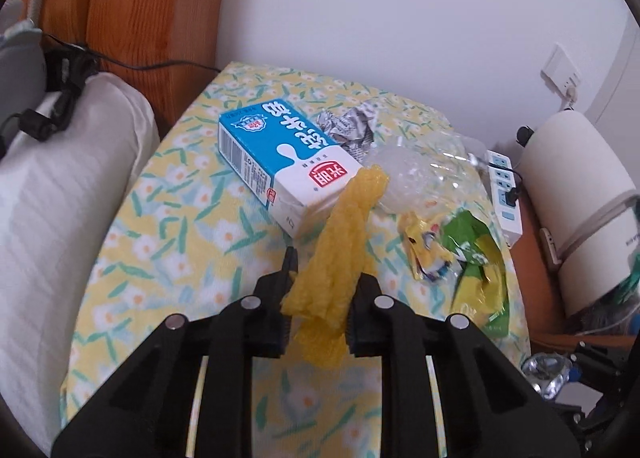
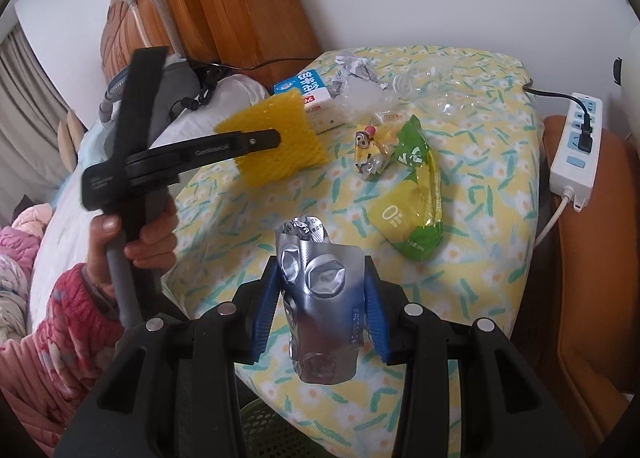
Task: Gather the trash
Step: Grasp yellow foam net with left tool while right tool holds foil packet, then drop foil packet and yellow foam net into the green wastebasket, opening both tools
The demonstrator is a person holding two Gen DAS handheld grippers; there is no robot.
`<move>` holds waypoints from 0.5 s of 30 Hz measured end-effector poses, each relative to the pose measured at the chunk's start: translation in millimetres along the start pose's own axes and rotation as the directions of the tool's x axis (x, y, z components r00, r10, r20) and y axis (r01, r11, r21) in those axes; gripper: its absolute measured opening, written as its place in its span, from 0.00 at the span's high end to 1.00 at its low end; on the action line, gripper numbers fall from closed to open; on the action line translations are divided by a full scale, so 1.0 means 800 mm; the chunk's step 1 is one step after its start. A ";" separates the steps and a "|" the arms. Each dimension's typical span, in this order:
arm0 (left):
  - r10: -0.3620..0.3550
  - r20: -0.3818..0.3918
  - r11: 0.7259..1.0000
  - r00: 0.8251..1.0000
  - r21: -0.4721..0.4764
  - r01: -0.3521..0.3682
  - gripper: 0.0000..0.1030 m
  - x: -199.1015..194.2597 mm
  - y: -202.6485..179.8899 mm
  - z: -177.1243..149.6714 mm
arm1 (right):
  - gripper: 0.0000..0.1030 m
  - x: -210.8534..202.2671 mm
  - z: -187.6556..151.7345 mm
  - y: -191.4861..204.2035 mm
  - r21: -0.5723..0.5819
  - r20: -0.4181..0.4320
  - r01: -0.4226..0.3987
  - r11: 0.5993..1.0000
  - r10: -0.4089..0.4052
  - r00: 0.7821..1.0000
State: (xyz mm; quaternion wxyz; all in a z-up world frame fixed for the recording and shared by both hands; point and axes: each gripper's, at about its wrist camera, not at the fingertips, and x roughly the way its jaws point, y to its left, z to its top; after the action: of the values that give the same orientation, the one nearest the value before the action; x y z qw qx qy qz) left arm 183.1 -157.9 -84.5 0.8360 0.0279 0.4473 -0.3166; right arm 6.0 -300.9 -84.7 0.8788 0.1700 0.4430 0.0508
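Your right gripper (image 2: 320, 282) clamps a silver blister pack (image 2: 320, 298) between its blue fingers (image 2: 264, 310). At ten o'clock, your left gripper (image 2: 256, 142) grips yellow foam netting (image 2: 276, 138) above the floral worktop (image 2: 480, 178); a green wrapper (image 2: 416, 194) lies at one o'clock.

- The milk carton (image 1: 280, 162) lies on the tabletop (image 1: 168, 242), with crumpled paper (image 1: 352, 124) just behind it.
- Right of the carton lies clear plastic wrap (image 1: 416, 174); two snack wrappers (image 1: 456, 254) lie nearer (side by side).
- A power strip (image 1: 505, 194) sits beyond the tabletop's right edge.
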 end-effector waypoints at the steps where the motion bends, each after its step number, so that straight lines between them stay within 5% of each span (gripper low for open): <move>1: 0.010 0.010 1.000 1.000 0.009 -0.010 0.81 -0.012 -0.004 -0.005 | 0.61 -0.002 -0.002 0.001 0.002 0.001 0.002 1.000 -0.002 1.000; 8: 0.049 0.026 0.998 0.998 0.038 -0.050 0.81 -0.104 -0.025 -0.070 | 0.61 -0.026 -0.039 0.021 0.002 -0.001 0.033 0.999 -0.033 0.999; 15: 0.063 -0.044 0.994 0.997 0.087 -0.059 0.81 -0.172 -0.049 -0.170 | 0.61 -0.059 -0.100 0.047 0.000 -0.036 0.045 0.999 -0.045 0.998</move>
State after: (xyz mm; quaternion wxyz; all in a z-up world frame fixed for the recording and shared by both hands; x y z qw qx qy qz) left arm 7.0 -75.1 -51.1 0.8325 0.0846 0.4517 -0.3093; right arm -84.0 -256.8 -80.2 0.8715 0.1594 0.4625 0.0339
